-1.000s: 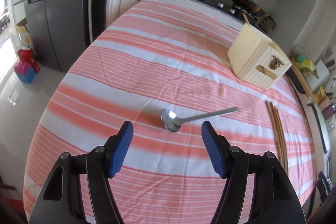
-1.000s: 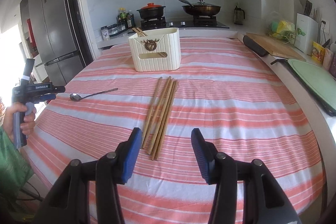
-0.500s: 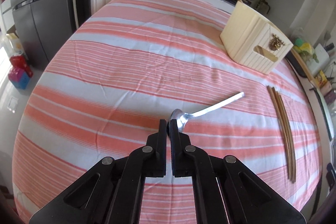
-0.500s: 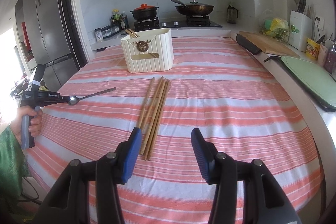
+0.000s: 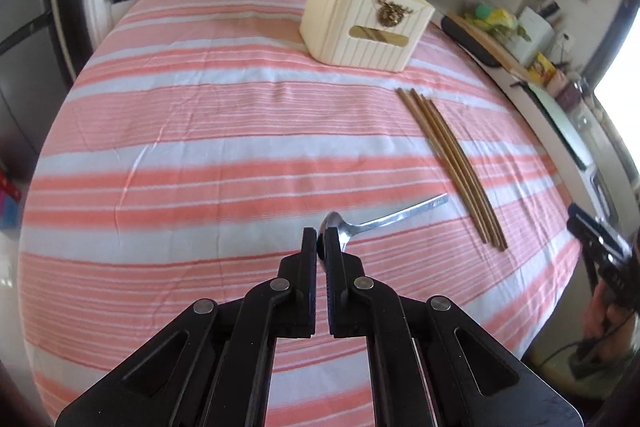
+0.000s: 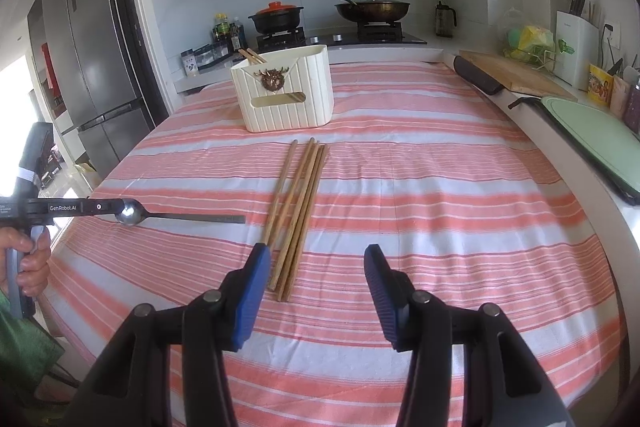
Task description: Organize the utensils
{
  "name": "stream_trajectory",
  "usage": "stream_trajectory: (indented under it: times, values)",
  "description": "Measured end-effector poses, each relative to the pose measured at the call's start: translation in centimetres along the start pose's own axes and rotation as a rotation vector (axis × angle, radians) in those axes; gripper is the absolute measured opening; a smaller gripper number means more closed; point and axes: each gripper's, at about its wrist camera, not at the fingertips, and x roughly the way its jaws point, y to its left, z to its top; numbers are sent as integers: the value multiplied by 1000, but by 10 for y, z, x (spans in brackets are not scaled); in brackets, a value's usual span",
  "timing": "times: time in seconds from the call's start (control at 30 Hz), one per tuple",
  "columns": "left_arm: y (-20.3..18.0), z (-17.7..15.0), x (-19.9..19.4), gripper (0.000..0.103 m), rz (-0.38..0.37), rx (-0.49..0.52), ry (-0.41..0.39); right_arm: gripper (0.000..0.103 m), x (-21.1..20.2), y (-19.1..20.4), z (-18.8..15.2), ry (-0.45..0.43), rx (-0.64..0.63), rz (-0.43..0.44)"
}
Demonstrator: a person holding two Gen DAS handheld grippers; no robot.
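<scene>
**Spoon pinched by its bowl, chopsticks waiting**

While the right gripper (image 6: pixel 316 291) is hanging with its jaws apart and nothing between them, the left gripper (image 5: pixel 320 241) is clamping the spoon (image 5: pixel 360 225) by the edge of its bowl, jaws pressed together on the thin metal. In the right wrist view the spoon (image 6: pixel 132 213) is sticking out level from the left gripper (image 6: pixel 116 207), its handle reaching right toward the chopsticks (image 6: pixel 298 203); whether it is resting on the table (image 6: pixel 440 187) or lifted just off it is hard to tell. Gripping the bowl is probably leaving the handle free to go first into the holder (image 6: pixel 286 95), which is standing at the far side of the table with a pair of sticks already poking out of it. The chopsticks are lying loose in a bundle between the holder and the right gripper, their near ends just beside its left finger, so that gripper is likely being kept wide for them.
</scene>
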Motion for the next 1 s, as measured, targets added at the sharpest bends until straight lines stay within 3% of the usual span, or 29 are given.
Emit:
stream_trajectory:
  times: [0.07, 0.13, 0.2, 0.33, 0.4, 0.47, 0.5, 0.7, 0.87, 1.0]
  values:
    - [4, 11, 3, 1, 8, 90, 33, 50, -1, -2, -1, 1, 5, -7]
    - [10, 32, 12, 1, 77, 120, 14, 50, 2, -5, -4, 12, 18, -12]
    - [19, 64, 26, 1, 150, 72, -44, 50, 7, -6, -6, 27, 34, -12]
    - [28, 118, 57, 4, 158, -64, -121, 50, 13, -2, -6, 46, 56, 6]
    - [28, 125, 55, 5, 111, -136, -129, 50, 7, 2, -2, 23, 44, -1]
    - [26, 117, 41, 14, 34, -167, -140, 50, -2, 2, 1, -7, 28, -12]
    - [23, 109, 33, 19, 31, -165, -138, 50, -4, 2, 0, -16, 20, -21]
    - [4, 29, -4, 37, 92, -193, -43, 50, 14, -14, -9, 41, 56, -27]
    - [-3, -14, 19, 37, 144, -269, 72, 50, 25, -10, -7, 44, 62, 9]
    - [14, -7, 45, 34, 167, -340, 72, 50, 22, -3, 1, 15, 36, 17]
